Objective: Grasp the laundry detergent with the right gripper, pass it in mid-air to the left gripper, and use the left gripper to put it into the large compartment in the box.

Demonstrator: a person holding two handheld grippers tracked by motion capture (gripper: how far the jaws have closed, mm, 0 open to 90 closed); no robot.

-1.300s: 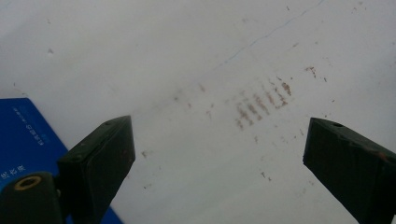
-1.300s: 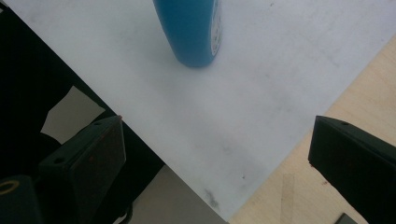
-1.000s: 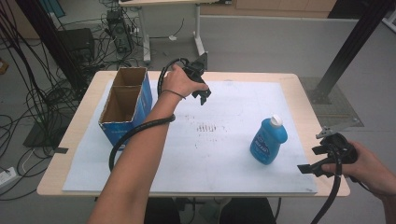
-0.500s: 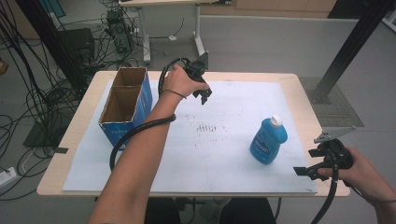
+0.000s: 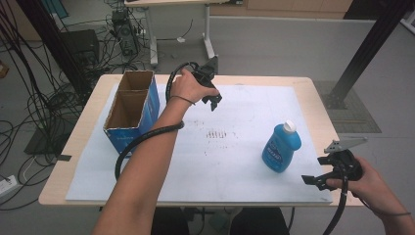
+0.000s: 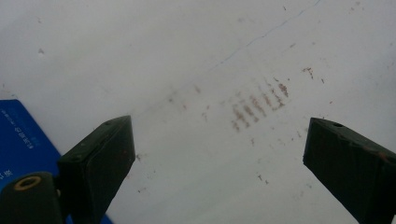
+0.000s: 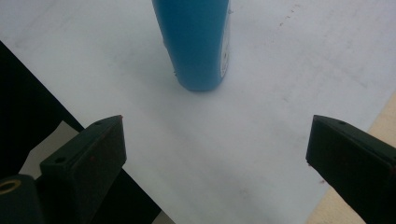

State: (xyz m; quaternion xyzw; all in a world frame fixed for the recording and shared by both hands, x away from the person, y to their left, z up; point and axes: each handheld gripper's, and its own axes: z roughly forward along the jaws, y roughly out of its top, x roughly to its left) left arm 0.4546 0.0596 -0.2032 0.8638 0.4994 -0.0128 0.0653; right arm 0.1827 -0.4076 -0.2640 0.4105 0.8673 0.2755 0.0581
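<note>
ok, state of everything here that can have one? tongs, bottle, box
Left tongs: open, empty, held above the white sheet.
Right tongs: open, empty, at the table's near right edge, apart from the bottle.
Blue bottle: upright on the sheet, white cap on.
Cardboard box: upright, open top, two compartments, both look empty.

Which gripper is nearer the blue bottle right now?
Right. The right gripper sits just beside the bottle at the near edge; the left gripper hovers far across the table.
</note>
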